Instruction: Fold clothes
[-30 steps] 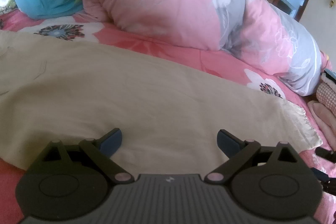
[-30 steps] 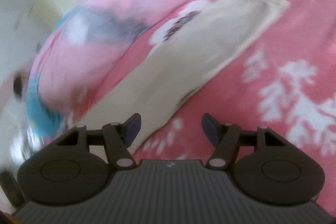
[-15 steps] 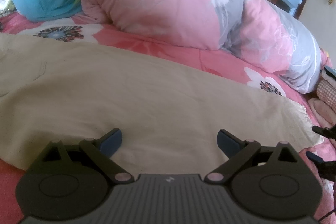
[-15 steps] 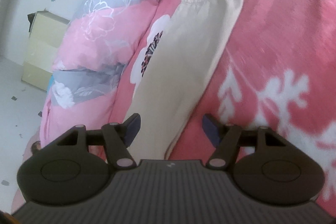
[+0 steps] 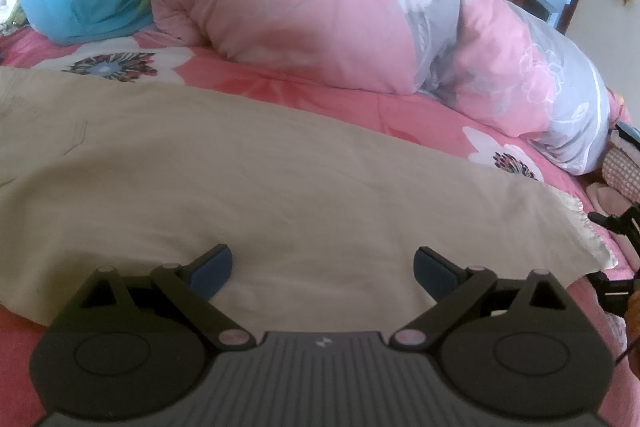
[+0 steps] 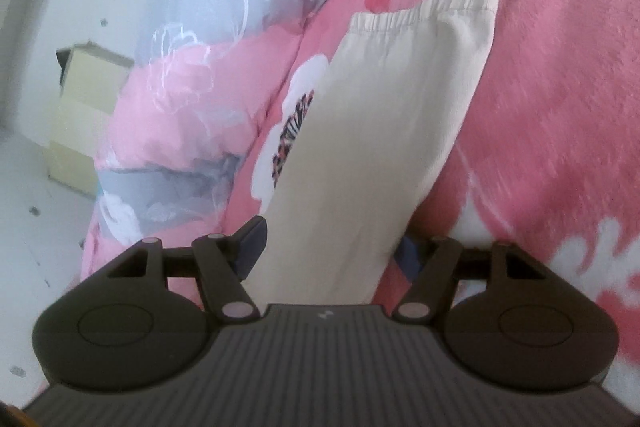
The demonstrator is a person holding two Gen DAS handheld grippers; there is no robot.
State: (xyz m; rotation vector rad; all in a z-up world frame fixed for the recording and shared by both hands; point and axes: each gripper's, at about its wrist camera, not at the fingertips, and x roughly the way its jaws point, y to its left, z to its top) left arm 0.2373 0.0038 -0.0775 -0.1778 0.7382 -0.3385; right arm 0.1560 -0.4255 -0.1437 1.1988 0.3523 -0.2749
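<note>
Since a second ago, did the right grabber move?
Yes. The right gripper has come in over the beige garment; its cloth now lies between the open jaws, where before only the left finger overlapped it against the pink bedspread.

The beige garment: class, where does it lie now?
In the left wrist view, the beige garment lies flat on the pink floral bedspread, in front of the rolled pink duvet.

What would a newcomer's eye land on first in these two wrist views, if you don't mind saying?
Probably the long beige garment spread flat across the pink floral bedspread, filling the middle of the left wrist view. Behind it lies a bulky rolled pink and grey quilt. Both the left gripper and the right gripper stand open, the right one straddling the garment's narrow end.
</note>
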